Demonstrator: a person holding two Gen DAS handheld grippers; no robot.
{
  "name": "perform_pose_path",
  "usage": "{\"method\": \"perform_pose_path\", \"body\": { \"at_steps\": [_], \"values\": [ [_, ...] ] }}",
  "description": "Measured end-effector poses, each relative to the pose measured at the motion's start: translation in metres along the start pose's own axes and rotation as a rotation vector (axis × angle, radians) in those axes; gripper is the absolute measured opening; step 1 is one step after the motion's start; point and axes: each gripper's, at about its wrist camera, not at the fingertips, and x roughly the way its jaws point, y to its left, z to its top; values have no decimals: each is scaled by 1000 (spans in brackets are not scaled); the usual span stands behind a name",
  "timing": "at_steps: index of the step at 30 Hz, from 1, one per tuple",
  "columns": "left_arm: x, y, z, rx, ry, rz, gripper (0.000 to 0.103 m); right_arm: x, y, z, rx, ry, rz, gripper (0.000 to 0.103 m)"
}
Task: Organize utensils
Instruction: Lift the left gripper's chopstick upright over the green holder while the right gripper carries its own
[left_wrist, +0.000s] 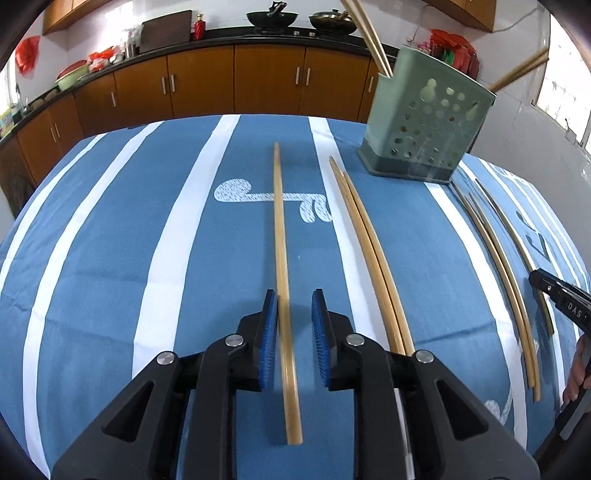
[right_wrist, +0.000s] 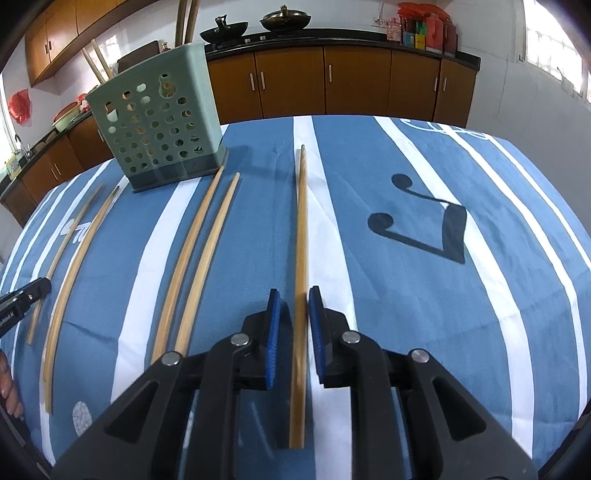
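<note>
Several long wooden chopsticks lie lengthwise on a blue and white striped tablecloth. My left gripper is open, its blue pads either side of one chopstick without touching it. My right gripper is open around another chopstick, with a small gap on each side. A green perforated utensil holder stands at the far side and holds a few chopsticks; it also shows in the right wrist view.
A pair of chopsticks lies right of my left gripper, and more lie near the right gripper's tip. In the right wrist view two pairs lie left. Kitchen cabinets stand behind the table.
</note>
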Motion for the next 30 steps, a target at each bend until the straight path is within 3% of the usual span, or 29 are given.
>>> {"method": "perform_pose_path", "body": {
  "at_steps": [2, 4, 11, 30],
  "values": [
    [-1, -1, -1, 6, 1, 3, 20, 0, -2, 0, 8, -1, -9, 9],
    [-1, -2, -1, 15, 3, 17, 10, 0, -3, 0, 10, -1, -5, 8],
    [-10, 1, 2, 20, 5, 9, 8, -16, -6, 6, 27, -39, 7, 8],
    [-90, 14, 47, -93, -269, -46, 7, -99, -10, 46, 73, -332, 67, 8]
  ]
}}
